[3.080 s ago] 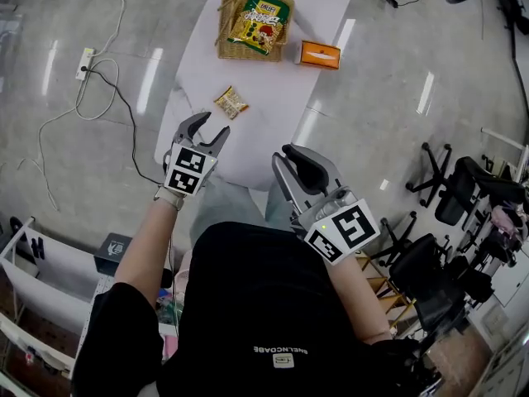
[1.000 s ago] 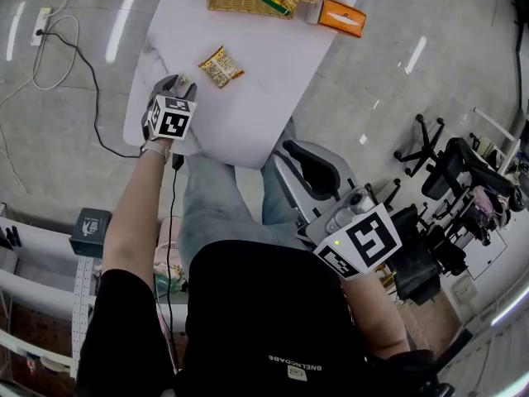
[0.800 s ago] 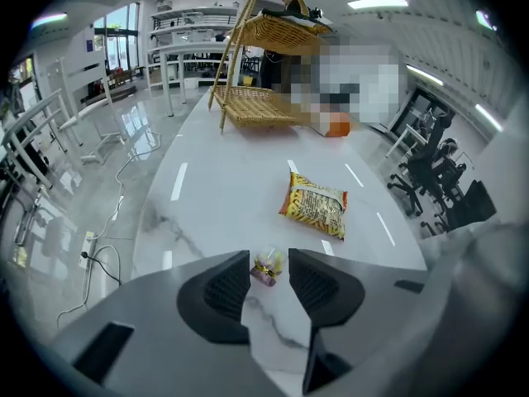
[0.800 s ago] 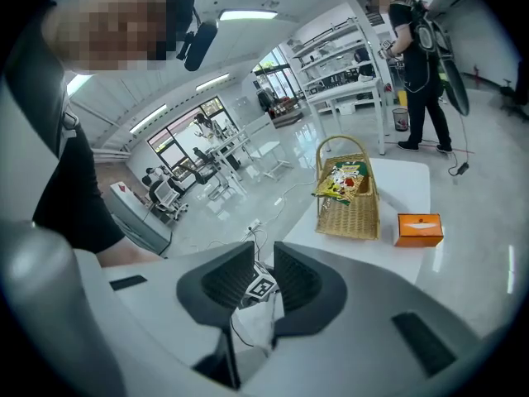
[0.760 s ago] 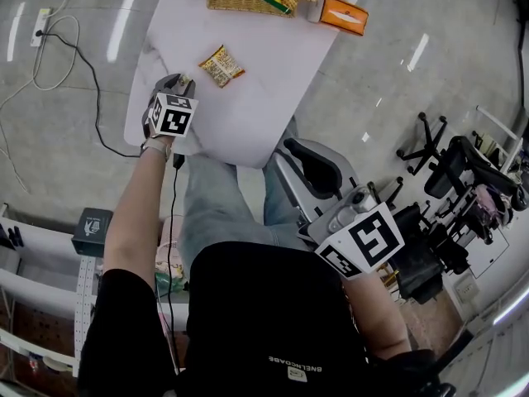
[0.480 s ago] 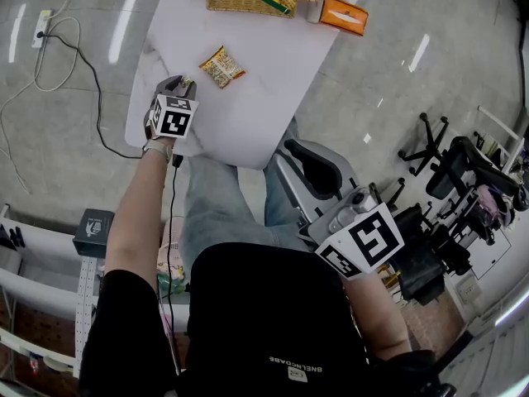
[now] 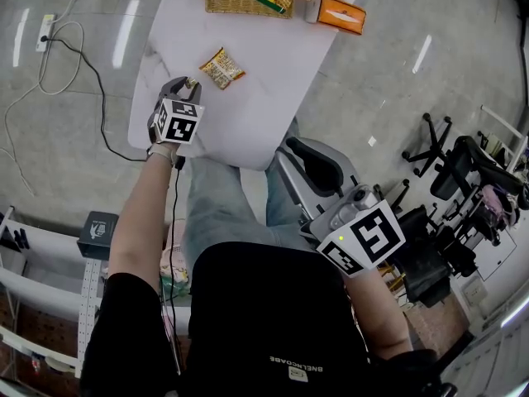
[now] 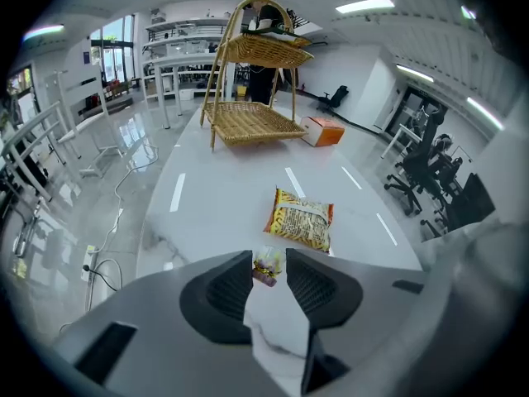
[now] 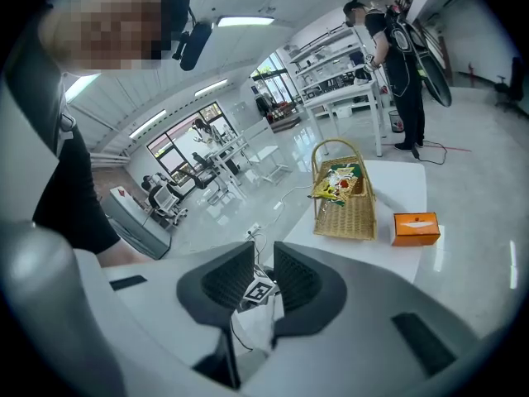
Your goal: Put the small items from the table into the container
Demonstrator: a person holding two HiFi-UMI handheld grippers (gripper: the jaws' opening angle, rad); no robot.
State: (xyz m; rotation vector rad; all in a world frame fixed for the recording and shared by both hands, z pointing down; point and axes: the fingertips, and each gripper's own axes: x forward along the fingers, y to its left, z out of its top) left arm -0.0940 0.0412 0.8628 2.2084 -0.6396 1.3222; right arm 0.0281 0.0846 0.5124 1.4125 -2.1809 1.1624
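**Fig.** Pick-up of a small item, seen from the head view and both tool views.

L tool (image 8: pixel 269 263) points steeply down over the near-left part of the bench (image 7: pixel 273 89). Its jaws are closing on a small wrapped sweet (image 8: pixel 266 265), which fills the gap between the tips, so the grip appears just made. The steep angle lets the tips pinch a low, flat item off the surface.

R tool (image 9: pixel 263 261) is held back near the person's lap, off the bench. Its jaws stand slightly apart w/ nothing between them, only the L tool's marker cube far off through the gap. It is prob. parked so as not to cross the working arm.

The container, a wicker basket (image 7: pixel 216 5), stands at the far end of the bench and already holds a green-yellow packet. A yellow snack packet (image 7: pixel 221 67) lies between sweet and basket, close ahead of the L tool. The carry likely needs to pass over it. An orange box (image 7: pixel 341 15) sits just beside the basket, off the direct line.

Off the bench: a floor cable (image 7: pixel 91 81) and office chairs (image 7: pixel 463 172), neither in the way.
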